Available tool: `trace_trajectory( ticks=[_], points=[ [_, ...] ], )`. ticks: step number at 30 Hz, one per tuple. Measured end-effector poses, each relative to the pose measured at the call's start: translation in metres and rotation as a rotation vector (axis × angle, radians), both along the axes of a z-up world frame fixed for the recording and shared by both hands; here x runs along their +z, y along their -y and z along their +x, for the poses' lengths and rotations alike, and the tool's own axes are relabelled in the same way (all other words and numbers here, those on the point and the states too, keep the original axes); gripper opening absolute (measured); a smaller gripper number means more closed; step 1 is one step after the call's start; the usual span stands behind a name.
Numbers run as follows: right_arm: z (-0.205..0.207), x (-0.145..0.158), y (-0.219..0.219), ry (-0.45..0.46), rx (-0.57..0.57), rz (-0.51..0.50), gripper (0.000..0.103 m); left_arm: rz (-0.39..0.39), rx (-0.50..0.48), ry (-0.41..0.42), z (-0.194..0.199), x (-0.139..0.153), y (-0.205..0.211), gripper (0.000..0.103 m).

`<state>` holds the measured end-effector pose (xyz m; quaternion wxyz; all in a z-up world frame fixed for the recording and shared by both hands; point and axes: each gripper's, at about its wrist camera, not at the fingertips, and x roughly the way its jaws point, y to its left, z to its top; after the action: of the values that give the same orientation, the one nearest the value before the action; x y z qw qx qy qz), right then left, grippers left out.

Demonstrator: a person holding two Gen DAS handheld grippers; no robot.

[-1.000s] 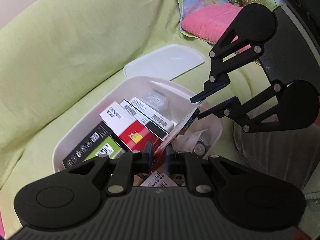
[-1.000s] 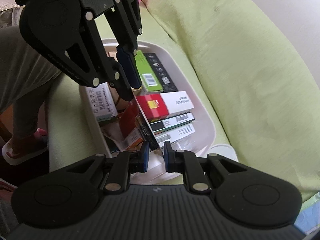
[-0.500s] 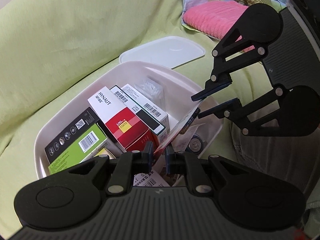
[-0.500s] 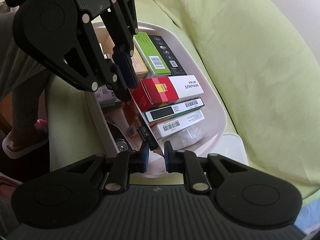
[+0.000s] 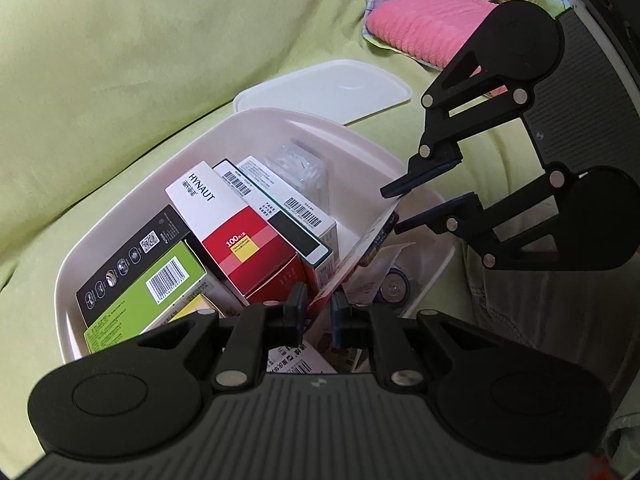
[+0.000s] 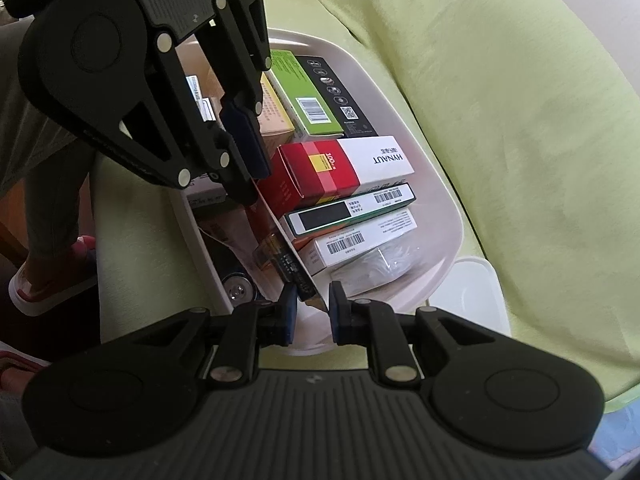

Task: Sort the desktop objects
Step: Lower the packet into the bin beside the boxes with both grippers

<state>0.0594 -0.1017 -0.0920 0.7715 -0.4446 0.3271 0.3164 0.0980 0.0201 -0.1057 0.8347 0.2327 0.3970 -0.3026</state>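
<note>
The card (image 5: 360, 248), a flat battery pack, stands on edge inside the bin (image 5: 140, 216), slanting up along the long wall farthest from the green cover (image 5: 120, 60). It is wedged between that wall and the row of boxes (image 5: 248, 240). My left gripper (image 5: 319, 312) has the card's lower end between its jaws. They sit close together on it, and I judge that a pinch, since over the last second the card has stayed fixed in those jaws while the bin has dropped lower in the left view. So I am lifting it. The other change is on the right: my right gripper (image 6: 313, 312) has come in to the card's upper end. Its jaws are now a little apart with the card's edge between them, not touching both pads. To me that means the card is about to pass from one gripper to the other, or be steadied by both, before it leaves the bin. A loose battery (image 5: 394, 288) lies on the bin floor under the card. The lid (image 5: 320, 84) lies on the cover just past the bin's far end.
</note>
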Motion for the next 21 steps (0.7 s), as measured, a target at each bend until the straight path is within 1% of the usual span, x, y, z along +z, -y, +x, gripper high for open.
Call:
trace_trajectory(
  ticks=[5, 11, 21],
  points=[
    [0.005, -0.004, 0.002, -0.017, -0.011, 0.004, 0.014, -0.001, -0.002, -0.008, 0.006, -0.004, 0.002, 0.012],
    [0.016, -0.005, 0.007, -0.056, -0.017, 0.006, 0.014, -0.006, -0.013, -0.037, 0.016, -0.004, 0.004, 0.013],
    [0.028, -0.005, 0.011, -0.075, -0.024, -0.027, 0.014, -0.007, -0.033, -0.063, 0.028, -0.007, 0.009, 0.012]
  ],
)
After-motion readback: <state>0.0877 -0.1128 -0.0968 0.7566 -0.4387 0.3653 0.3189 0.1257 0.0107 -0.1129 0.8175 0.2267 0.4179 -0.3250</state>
